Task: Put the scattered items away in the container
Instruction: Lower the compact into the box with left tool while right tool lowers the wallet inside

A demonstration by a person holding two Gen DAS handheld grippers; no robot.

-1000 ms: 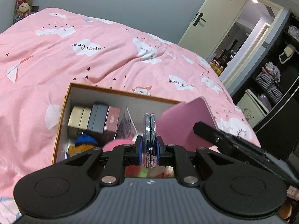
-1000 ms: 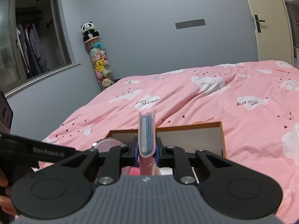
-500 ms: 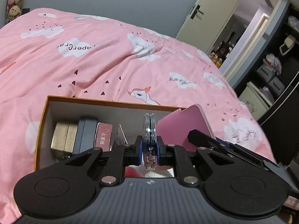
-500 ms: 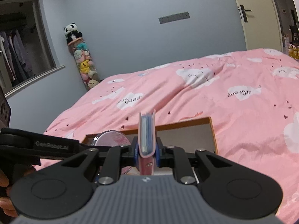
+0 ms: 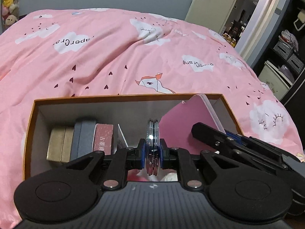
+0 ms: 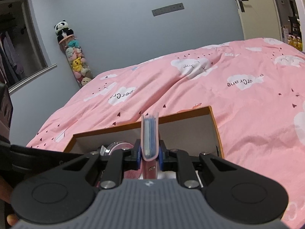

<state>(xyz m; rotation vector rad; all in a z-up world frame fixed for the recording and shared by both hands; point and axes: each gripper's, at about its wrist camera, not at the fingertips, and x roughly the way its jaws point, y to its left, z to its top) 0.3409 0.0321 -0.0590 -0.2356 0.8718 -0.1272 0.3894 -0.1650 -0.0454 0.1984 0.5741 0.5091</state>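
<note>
An orange-rimmed cardboard box [image 5: 125,96] lies open on the pink bedspread. My left gripper [image 5: 152,148] is shut on a round silver compact mirror [image 5: 152,131], held edge-on over the box's middle. My right gripper [image 6: 150,152] is shut on a pink card wallet [image 6: 150,131] with blue pages, upright over the box's right end [image 6: 214,126]. In the left wrist view the wallet [image 5: 183,126] shows as a pink slab dipping inside the box, with the right gripper [image 5: 202,133] beside it. The mirror [image 6: 118,145] peeks out low at the left in the right wrist view.
Inside the box's left part stand a gold box [image 5: 60,146], a grey box [image 5: 82,138] and a red box [image 5: 103,139]. The pink duvet [image 5: 114,57] surrounds the box. A door [image 5: 209,2] and dark shelves [image 5: 286,57] are at the right.
Both grippers have sunk and moved closer over the box, which now looks larger. The mirror and the wallet stay gripped. The wallet now reaches into the box's right end.
</note>
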